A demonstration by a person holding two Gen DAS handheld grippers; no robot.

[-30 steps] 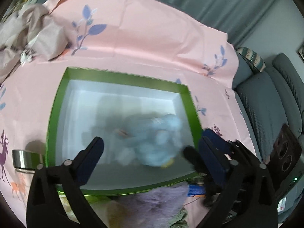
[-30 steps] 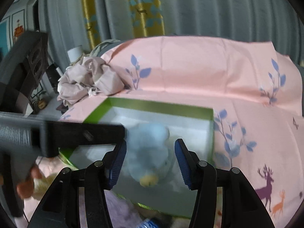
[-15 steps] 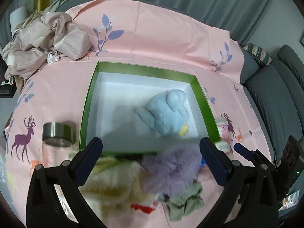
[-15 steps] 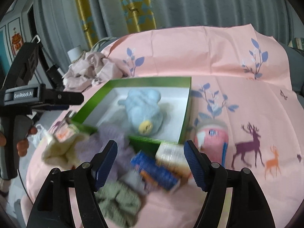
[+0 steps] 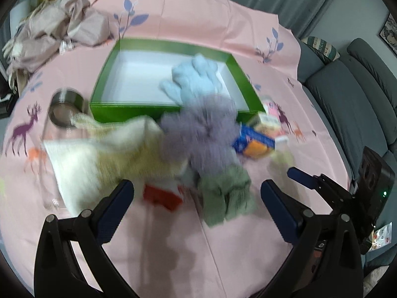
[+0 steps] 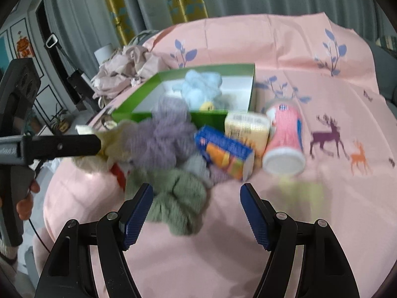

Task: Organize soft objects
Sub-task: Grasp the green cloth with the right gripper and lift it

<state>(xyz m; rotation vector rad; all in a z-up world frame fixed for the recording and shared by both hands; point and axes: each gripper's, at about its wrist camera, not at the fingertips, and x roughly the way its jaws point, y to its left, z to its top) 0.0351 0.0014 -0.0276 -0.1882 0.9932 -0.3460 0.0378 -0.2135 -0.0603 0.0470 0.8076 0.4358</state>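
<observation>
Green box point(image 5: 171, 110) w/ white inside, open, on pink tablecloth point(image 5: 218, 255); pale blue plush point(image 5: 196, 80) lying inside, toward right wall. Just in front of box, a pile of soft stuff: cream knit point(image 5: 111, 159) at left, purple fluffy piece point(image 5: 201, 134) in middle leaning over box's near wall, green knit point(image 5: 227, 196) nearest the cameras, something red point(image 5: 161, 197) poking out under the cream. Beside pile on the right: blue-orange carton point(image 6: 224, 152), yellowish pack point(image 6: 248, 129), pink canister point(image 6: 285, 140) on its side. Metal-lidded jar point(image 5: 65, 108) left of box, crumpled beige cloth point(image 5: 57, 28) at far left. Left gripper point(image 5: 197, 195) spread wide, nothing betw. pads, hanging over near edge of pile. Right gripper point(image 6: 196, 200) also spread, empty, green knit just beyond left pad. Much motion blur, so small details unreadable.
</observation>
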